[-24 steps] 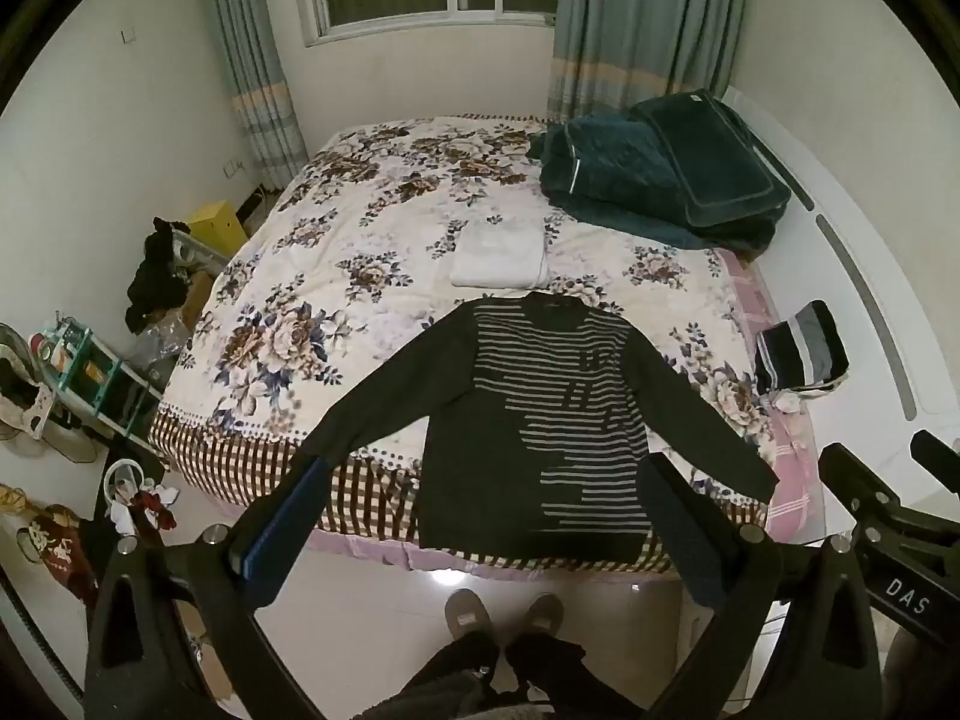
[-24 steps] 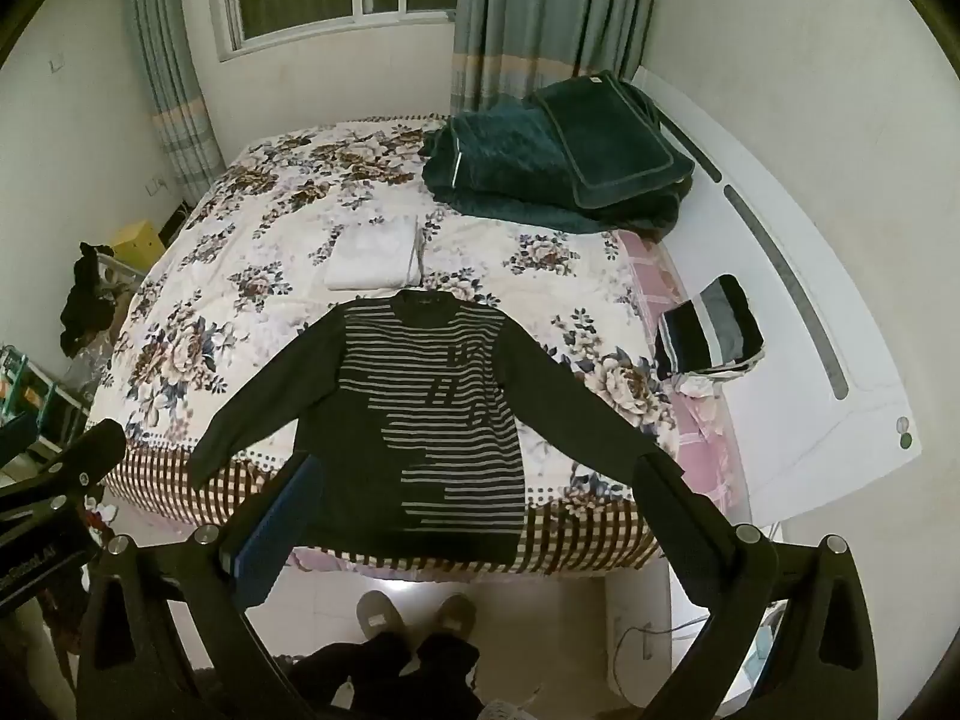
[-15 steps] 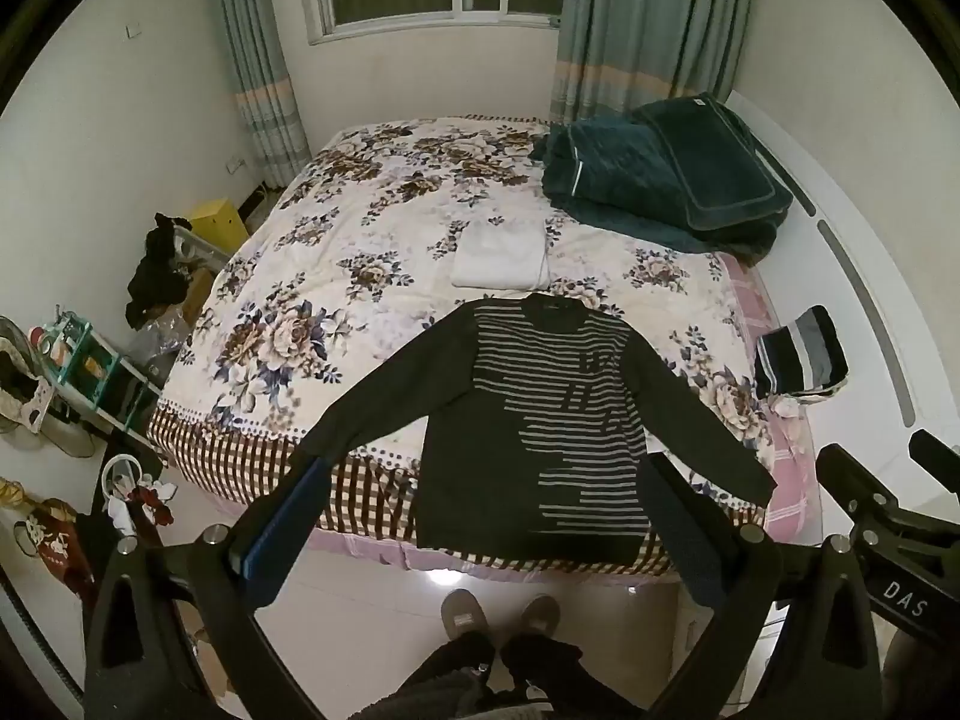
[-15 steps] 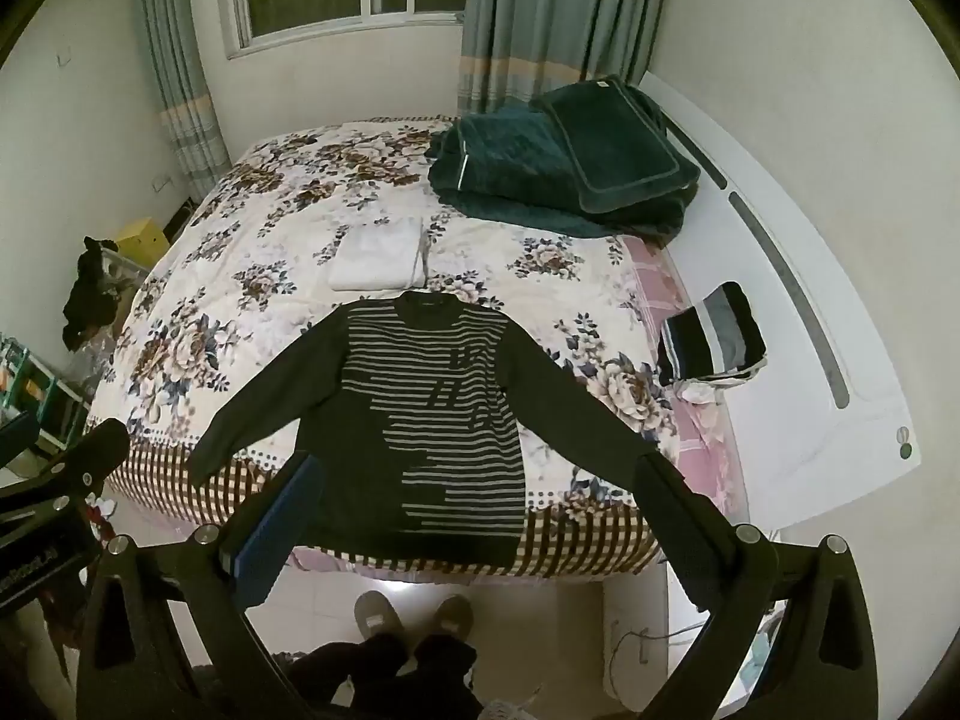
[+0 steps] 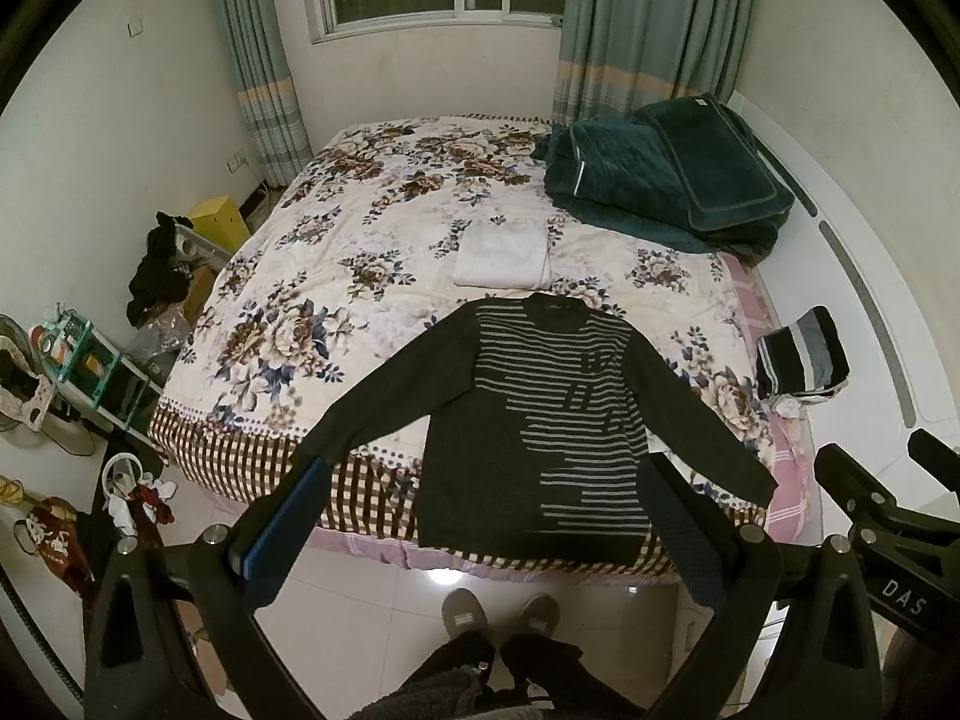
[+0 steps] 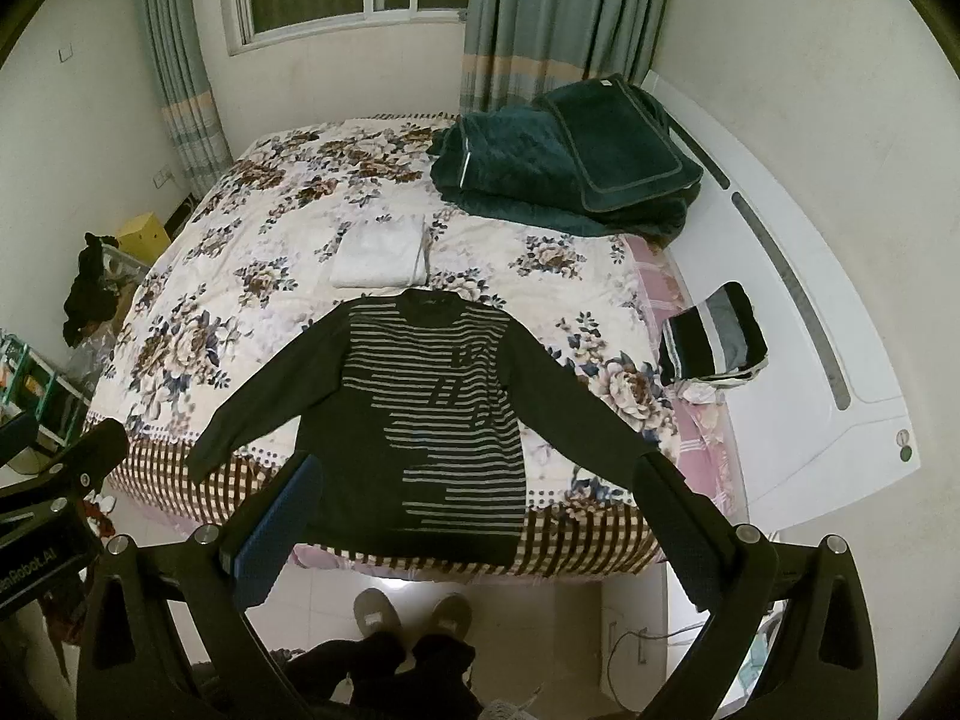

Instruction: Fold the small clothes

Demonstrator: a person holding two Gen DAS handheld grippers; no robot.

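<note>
Ahead, the dark striped sweater [image 5: 540, 426] lies flat at the bed's [image 5: 336, 276] near edge, collar away, sleeves splayed sideways; the left gripper [image 5: 480, 516] and right gripper [image 6: 474, 510], both spread and empty, hover well short of its hem.

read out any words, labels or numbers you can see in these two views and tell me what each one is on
"DAS": on the right tool's body, seen from the left wrist view.
"nRobot.AI", start cut off: on the left tool's body, seen from the right wrist view.
Sweater chest marks: not readable as letters.
</note>
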